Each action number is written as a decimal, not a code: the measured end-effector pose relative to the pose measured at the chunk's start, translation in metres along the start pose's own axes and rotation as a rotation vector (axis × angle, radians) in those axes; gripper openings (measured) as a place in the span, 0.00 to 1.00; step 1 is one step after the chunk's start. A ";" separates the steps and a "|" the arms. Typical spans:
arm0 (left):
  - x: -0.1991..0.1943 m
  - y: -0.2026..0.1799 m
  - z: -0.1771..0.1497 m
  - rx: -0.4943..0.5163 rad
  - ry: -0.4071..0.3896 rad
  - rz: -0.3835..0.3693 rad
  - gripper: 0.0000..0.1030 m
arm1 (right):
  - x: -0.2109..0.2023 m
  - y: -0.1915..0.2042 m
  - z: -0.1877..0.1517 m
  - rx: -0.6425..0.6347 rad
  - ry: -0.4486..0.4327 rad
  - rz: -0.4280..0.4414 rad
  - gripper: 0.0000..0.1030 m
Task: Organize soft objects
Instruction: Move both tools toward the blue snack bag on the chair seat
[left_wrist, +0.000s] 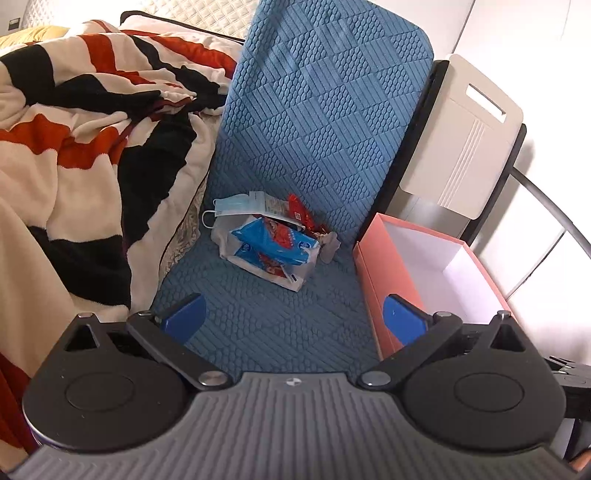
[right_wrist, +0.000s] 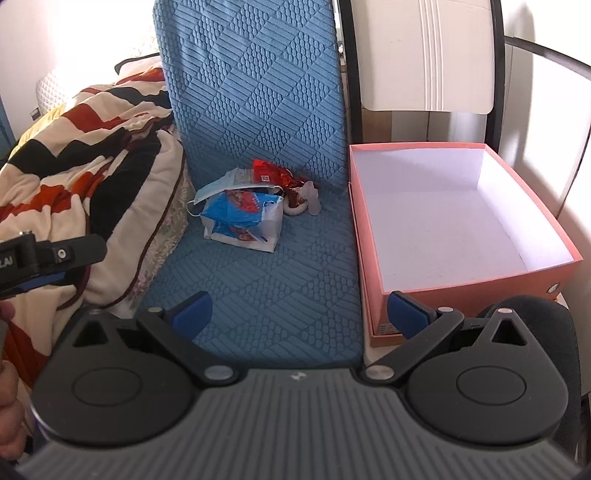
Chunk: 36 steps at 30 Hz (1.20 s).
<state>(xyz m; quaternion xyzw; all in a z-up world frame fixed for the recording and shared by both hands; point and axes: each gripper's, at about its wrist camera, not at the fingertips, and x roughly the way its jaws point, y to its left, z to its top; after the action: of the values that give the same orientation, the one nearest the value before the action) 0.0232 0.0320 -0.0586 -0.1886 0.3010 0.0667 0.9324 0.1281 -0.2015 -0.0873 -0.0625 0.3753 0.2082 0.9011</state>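
Note:
A small pile of soft things lies at the back of the blue quilted seat (left_wrist: 266, 325) (right_wrist: 266, 280): a blue and white tissue pack (left_wrist: 275, 243) (right_wrist: 240, 208), a pale blue face mask (left_wrist: 231, 206) (right_wrist: 210, 192), a red foil wrapper (left_wrist: 301, 216) (right_wrist: 271, 171) and a small red and white plush item (right_wrist: 303, 199). An open pink box (left_wrist: 373, 291) (right_wrist: 476, 280) with a white inside stands right of the seat, empty. My left gripper (left_wrist: 293, 317) is open and empty, well short of the pile. My right gripper (right_wrist: 299, 314) is open and empty too.
A cream, red and black blanket (left_wrist: 74, 155) (right_wrist: 85, 147) is heaped on the left. A white plastic chair back (left_wrist: 461, 136) (right_wrist: 424, 55) stands behind the box. The left gripper's side (right_wrist: 51, 254) shows at the left edge of the right wrist view.

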 end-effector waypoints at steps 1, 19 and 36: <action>0.000 -0.001 -0.002 0.003 -0.001 0.001 1.00 | 0.000 -0.001 0.000 -0.001 -0.003 -0.001 1.00; 0.026 -0.021 -0.010 0.029 0.022 0.025 1.00 | 0.016 -0.025 -0.002 0.008 0.004 0.009 1.00; 0.091 -0.023 -0.002 0.016 0.064 0.024 1.00 | 0.067 -0.031 0.011 -0.014 0.033 0.044 1.00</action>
<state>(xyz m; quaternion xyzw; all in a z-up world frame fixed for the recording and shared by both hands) 0.1013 0.0108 -0.1060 -0.1798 0.3333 0.0694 0.9229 0.1904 -0.2049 -0.1278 -0.0642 0.3900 0.2294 0.8895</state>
